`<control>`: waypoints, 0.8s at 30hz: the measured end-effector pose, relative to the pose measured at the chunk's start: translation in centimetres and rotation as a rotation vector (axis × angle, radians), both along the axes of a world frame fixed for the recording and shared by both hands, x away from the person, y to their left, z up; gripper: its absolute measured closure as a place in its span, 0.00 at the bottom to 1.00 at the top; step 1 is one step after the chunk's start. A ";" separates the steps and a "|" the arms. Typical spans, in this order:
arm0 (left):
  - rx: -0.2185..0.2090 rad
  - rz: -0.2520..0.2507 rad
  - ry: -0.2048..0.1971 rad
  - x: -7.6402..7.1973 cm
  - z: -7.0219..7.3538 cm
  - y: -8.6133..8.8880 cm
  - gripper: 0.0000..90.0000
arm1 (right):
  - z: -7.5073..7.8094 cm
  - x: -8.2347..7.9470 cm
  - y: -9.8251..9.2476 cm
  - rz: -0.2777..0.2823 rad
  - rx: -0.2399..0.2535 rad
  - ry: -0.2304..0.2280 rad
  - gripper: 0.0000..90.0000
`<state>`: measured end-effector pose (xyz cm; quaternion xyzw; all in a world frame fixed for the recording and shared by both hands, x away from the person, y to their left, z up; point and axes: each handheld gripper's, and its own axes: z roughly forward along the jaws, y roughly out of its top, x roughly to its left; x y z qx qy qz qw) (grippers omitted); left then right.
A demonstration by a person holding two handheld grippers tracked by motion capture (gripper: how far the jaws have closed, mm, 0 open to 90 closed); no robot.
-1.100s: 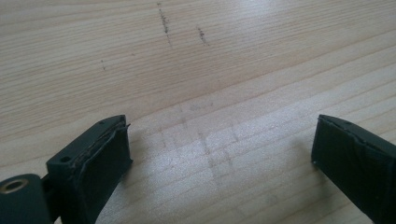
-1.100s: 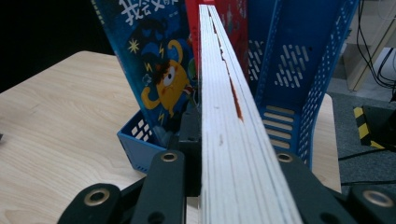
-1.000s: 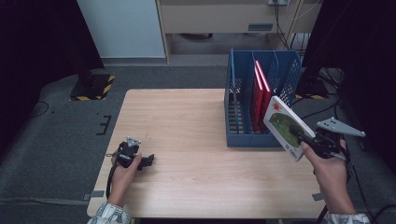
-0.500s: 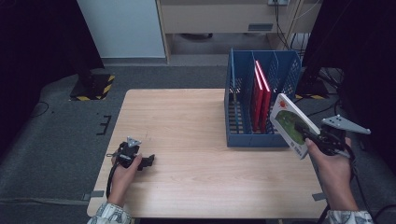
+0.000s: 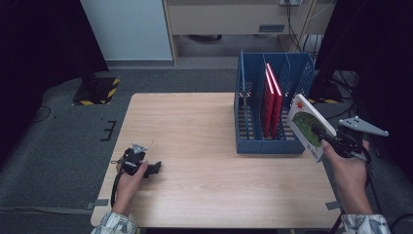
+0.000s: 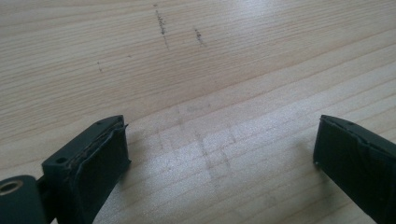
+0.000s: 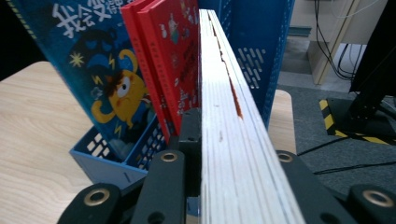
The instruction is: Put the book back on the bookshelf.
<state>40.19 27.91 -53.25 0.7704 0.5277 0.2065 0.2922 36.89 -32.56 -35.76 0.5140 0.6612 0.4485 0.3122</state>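
Note:
My right gripper point(image 5: 325, 139) is shut on a white and green book point(image 5: 307, 126), held tilted in the air just right of the blue book rack point(image 5: 248, 105). In the right gripper view the book's page edge point(image 7: 229, 116) runs up between the jaws, with two red books point(image 7: 170, 56) and a blue picture book point(image 7: 88, 60) standing in the rack behind it. The red books point(image 5: 270, 100) stand upright in the rack's middle slots. My left gripper point(image 5: 155, 168) rests open on the table near its front left corner, with bare wood between its fingers point(image 6: 93, 163).
The wooden table point(image 5: 195, 131) carries the rack at its right side. A yellow and black striped stand foot point(image 5: 100, 90) sits on the floor at the back left. Cables point(image 7: 348, 51) and a black stand foot point(image 7: 359, 116) lie on the floor right of the table.
The right hand has carried the book a little to the right and up, from over the rack's front right corner to beside its right wall. The left gripper has stayed put.

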 end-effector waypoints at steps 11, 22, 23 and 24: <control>-0.002 -0.005 -0.004 0.1 0.0 0.1 0.03 | -0.1 3.4 0.5 -0.029 -0.033 0.005 0.84; -0.003 -0.005 -0.008 0.1 -0.1 0.1 0.02 | -1.0 7.5 0.9 -0.075 -0.045 0.017 0.84; -0.003 -0.005 -0.008 0.1 -0.1 0.1 0.02 | -1.1 7.8 0.9 -0.078 -0.046 0.015 0.84; -0.003 -0.005 -0.008 0.1 -0.1 0.1 0.02 | -1.1 8.0 0.9 -0.085 -0.046 0.019 0.84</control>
